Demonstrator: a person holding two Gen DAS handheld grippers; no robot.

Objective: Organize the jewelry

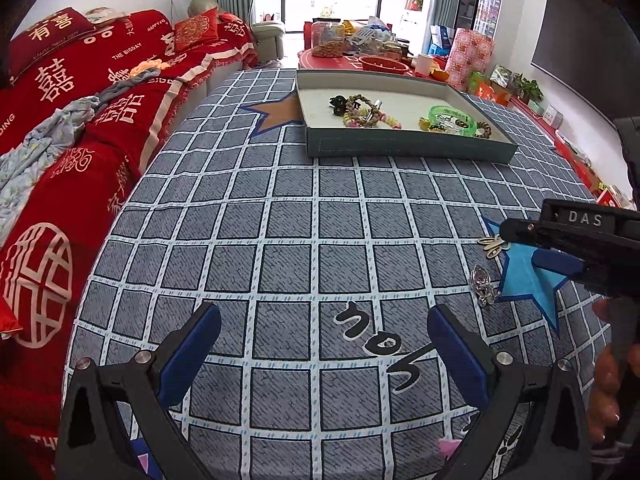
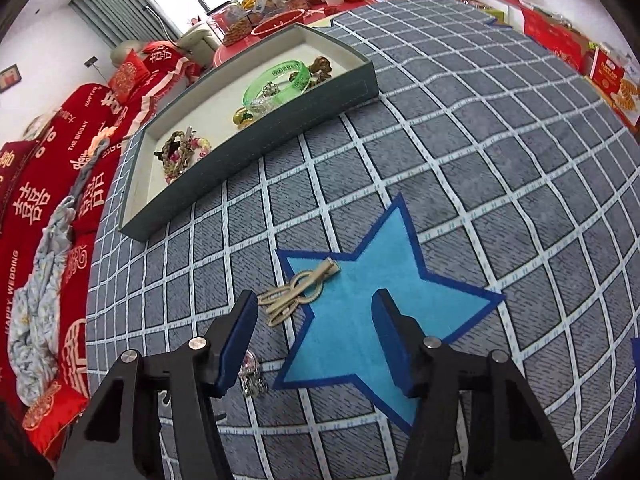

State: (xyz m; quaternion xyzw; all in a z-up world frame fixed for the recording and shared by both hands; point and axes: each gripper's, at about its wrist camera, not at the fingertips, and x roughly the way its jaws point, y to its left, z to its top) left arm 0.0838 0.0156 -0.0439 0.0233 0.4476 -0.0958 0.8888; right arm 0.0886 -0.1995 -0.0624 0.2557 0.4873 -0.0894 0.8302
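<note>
Jewelry tray [image 1: 400, 146] sits across the surface [image 1: 280, 220]; right tongs [image 2: 316, 334] gape above a gold hair clip [image 2: 298, 292], left tongs [image 1: 324, 348] apart, empty.

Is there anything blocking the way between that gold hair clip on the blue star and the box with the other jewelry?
Nothing visible does. Only bare checked cloth lies between the gold hair clip and the box; just its low front wall must be cleared.

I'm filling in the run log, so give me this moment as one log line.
left gripper: open, empty | right gripper: open, above gold hair clip on blue star | silver piece loose | tray: holds jewelry
</note>
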